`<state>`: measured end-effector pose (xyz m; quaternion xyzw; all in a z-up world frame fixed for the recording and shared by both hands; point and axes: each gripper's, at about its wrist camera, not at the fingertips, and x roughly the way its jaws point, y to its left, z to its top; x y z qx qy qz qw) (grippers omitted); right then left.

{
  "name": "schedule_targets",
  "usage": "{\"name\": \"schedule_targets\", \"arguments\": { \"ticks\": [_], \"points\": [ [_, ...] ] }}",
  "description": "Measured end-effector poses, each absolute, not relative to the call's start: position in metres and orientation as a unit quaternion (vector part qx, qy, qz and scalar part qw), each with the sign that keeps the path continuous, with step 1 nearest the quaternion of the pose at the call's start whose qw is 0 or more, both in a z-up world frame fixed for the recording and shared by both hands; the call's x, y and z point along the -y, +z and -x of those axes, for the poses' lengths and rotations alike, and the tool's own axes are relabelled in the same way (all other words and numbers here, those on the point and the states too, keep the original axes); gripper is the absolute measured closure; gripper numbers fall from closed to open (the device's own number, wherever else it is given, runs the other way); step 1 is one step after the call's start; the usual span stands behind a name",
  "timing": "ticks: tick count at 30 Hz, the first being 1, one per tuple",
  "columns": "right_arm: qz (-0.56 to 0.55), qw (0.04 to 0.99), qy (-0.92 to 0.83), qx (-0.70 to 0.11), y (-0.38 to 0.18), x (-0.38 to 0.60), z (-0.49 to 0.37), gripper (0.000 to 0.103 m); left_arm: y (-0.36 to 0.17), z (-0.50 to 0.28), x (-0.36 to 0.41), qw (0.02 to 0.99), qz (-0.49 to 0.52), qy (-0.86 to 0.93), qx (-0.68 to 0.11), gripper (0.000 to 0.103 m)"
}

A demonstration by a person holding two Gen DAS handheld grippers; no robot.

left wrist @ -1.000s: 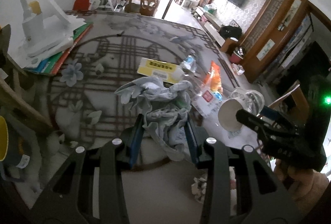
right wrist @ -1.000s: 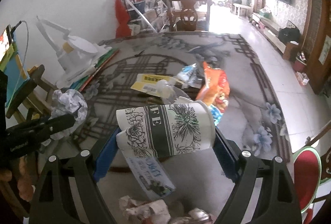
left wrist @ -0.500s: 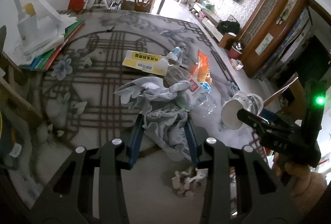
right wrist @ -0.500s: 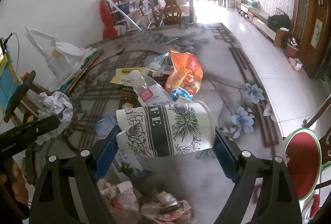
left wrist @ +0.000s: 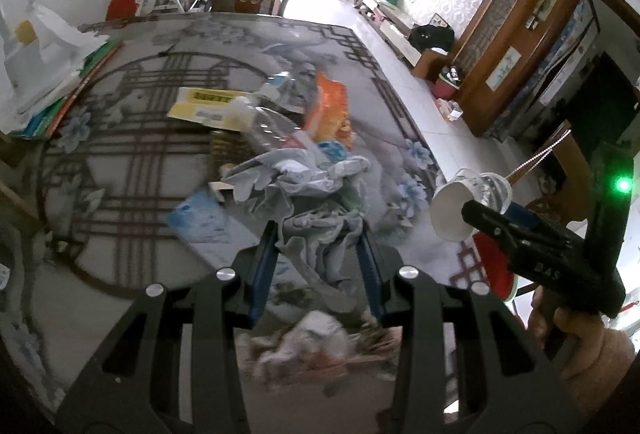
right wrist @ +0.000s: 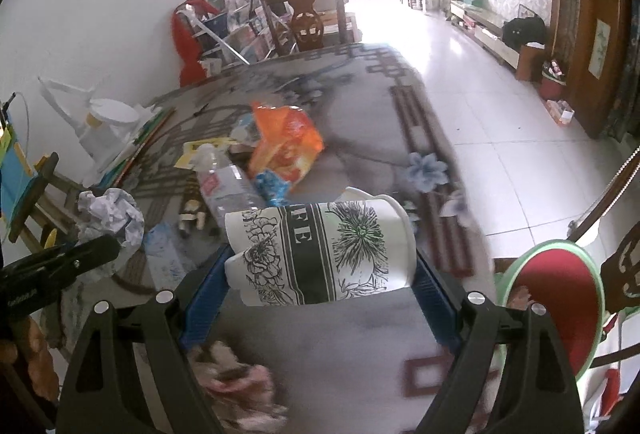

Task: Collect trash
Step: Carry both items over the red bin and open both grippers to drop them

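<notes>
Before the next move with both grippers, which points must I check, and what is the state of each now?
1. Left gripper shut on the crumpled grey-white paper wad: ok.
2. Right gripper shut on the white paper cup with black flower print: ok.
3. Cup undamaged: not ok, its wall looks dented.
4. Bin for dropping located: cannot tell.
5. Table cleared: not ok; the orange snack bag and the clear plastic bottle lie there.
</notes>
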<state>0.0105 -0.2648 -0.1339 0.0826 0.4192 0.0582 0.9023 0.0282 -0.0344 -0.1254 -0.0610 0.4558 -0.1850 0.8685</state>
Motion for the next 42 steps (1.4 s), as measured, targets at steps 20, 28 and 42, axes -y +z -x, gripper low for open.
{"name": "schedule_targets", "arguments": {
  "ticks": [20,28,42],
  "points": [
    [-0.132,0.903,0.005,-0.409,-0.134,0.414,0.024,0.021,-0.12,-0.025,0.192,0.851,0.008,-0.247,-0.463,0.065],
    [-0.166,0.896,-0.063,-0.408,-0.144,0.48,0.054,0.021,-0.132,-0.033,0.272,0.82,-0.042,-0.316,-0.476,0.065],
    [-0.211,0.873,-0.162,-0.409,-0.159,0.557,0.098,0.021,-0.158,-0.015,0.388,0.751,-0.086,-0.423,-0.5,0.065]
  ]
}}
